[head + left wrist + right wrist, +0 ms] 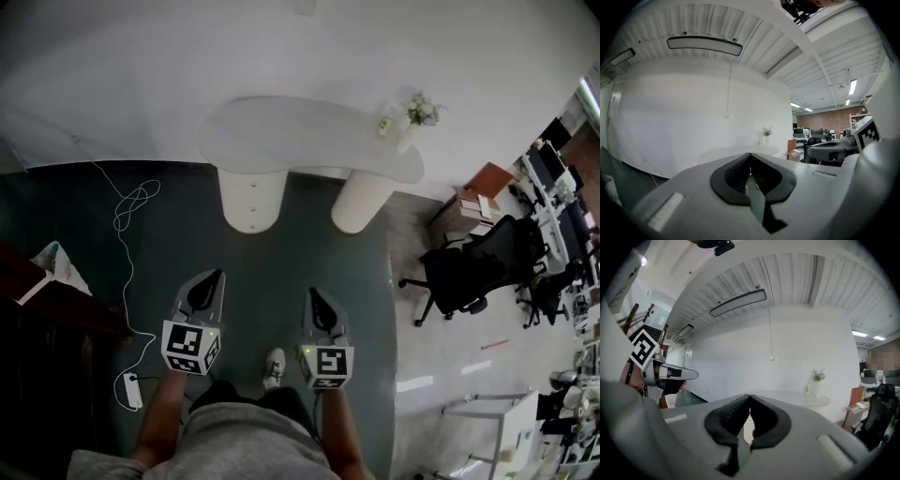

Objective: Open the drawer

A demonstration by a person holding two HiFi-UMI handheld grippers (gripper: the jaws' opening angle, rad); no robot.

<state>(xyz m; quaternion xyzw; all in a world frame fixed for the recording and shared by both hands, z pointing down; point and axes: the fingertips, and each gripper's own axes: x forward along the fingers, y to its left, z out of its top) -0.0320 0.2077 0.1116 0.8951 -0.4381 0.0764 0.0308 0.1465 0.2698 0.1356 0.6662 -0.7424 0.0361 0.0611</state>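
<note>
A white oval table [309, 141] stands by the wall on two round pedestals. The left pedestal [252, 199] carries a column of small knobs, its drawer fronts. Both grippers hang over the dark floor, well short of the table and pointing at it. My left gripper [217, 274] is shut with nothing in it, its tips meeting in the left gripper view [750, 154]. My right gripper [312, 292] is likewise shut and empty [750, 397]. The table [736, 151] shows beyond the jaws in both gripper views [797, 398].
A vase of flowers [417, 117] stands on the table's right end. A black office chair [478, 267] and a low stack of boxes [469, 206] are to the right. A white cable with a power strip [131, 389] trails along the floor at left, beside dark furniture [47, 309].
</note>
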